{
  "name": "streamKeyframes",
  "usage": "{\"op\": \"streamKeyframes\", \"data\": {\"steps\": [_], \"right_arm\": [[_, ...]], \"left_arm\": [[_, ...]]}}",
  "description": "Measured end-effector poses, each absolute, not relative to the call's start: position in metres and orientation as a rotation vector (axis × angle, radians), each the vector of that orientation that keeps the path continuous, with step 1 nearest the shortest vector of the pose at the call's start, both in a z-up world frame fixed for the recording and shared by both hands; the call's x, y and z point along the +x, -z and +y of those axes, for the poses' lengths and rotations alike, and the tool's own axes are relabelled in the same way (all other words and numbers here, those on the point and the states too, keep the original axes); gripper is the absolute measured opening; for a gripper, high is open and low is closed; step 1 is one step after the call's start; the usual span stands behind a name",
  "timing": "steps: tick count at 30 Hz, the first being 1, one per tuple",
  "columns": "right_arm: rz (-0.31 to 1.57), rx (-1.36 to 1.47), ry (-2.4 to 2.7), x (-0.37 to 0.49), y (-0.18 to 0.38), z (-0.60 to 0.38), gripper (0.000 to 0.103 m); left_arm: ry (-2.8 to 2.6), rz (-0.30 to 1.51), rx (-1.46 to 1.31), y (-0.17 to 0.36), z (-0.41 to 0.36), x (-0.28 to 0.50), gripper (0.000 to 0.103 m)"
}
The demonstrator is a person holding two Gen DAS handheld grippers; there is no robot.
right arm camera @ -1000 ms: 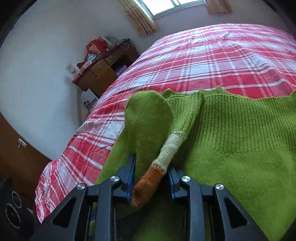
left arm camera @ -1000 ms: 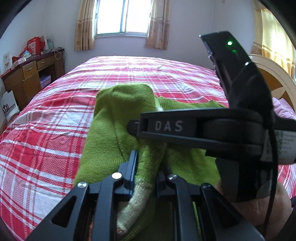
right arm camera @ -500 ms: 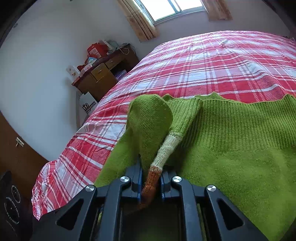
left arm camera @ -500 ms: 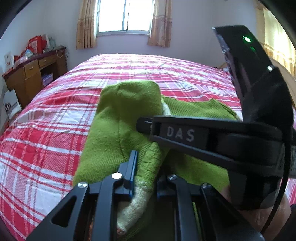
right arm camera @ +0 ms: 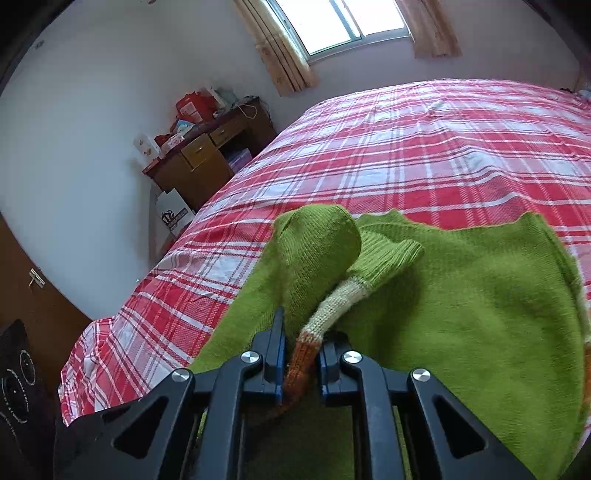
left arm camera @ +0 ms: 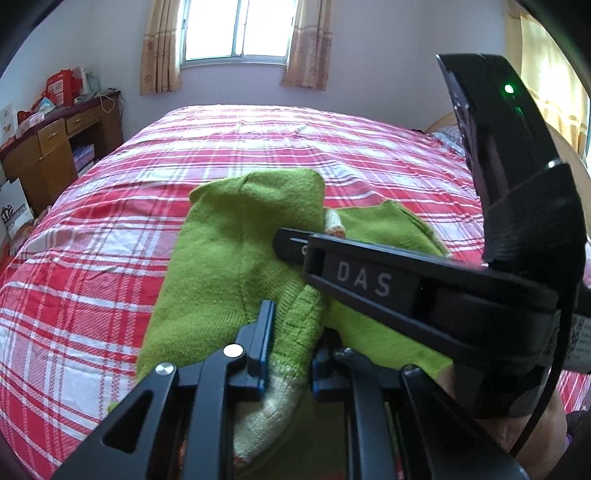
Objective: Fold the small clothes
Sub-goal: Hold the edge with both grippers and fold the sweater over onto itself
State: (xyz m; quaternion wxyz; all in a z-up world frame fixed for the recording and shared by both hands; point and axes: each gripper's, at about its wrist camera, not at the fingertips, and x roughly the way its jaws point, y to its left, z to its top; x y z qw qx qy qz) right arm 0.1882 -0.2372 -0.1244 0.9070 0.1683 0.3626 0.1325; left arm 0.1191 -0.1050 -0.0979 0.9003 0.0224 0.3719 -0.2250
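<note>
A green knit sweater (left arm camera: pixel 229 251) lies on the red plaid bed (left arm camera: pixel 92 277). My left gripper (left arm camera: pixel 291 328) is shut on one sleeve (left arm camera: pixel 295 317), and the cream cuff (left arm camera: pixel 269 410) hangs back between the fingers. My right gripper (right arm camera: pixel 304 343) is shut on the other sleeve's orange cuff (right arm camera: pixel 299 365), with the cream band and green sleeve (right arm camera: pixel 384 254) arching up ahead of it over the sweater body (right arm camera: pixel 461 314). In the left wrist view the right gripper (left arm camera: pixel 295 245) crosses from the right, its tip over the sweater. Both sleeves are raised off the body.
A wooden desk (left arm camera: pixel 48 147) with boxes stands left of the bed, under a curtained window (left arm camera: pixel 232 29). A pale headboard (left arm camera: pixel 443 122) is at the right. A hand (left arm camera: pixel 532 435) holds the right gripper. A dark object (right arm camera: pixel 18 387) sits at the bed's near left corner.
The right jaws closed onto the orange cuff. Both grippers rose and moved forward over the sweater, lifting the sleeves with them.
</note>
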Motion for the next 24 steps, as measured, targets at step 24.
{"op": "streamKeyframes", "data": {"steps": [24], "right_arm": [[0.766, 0.309, -0.198, 0.168, 0.122, -0.352, 0.013]], "left_arm": [[0.576, 0.821, 0.074, 0.099, -0.211, 0.117, 0.017]]}}
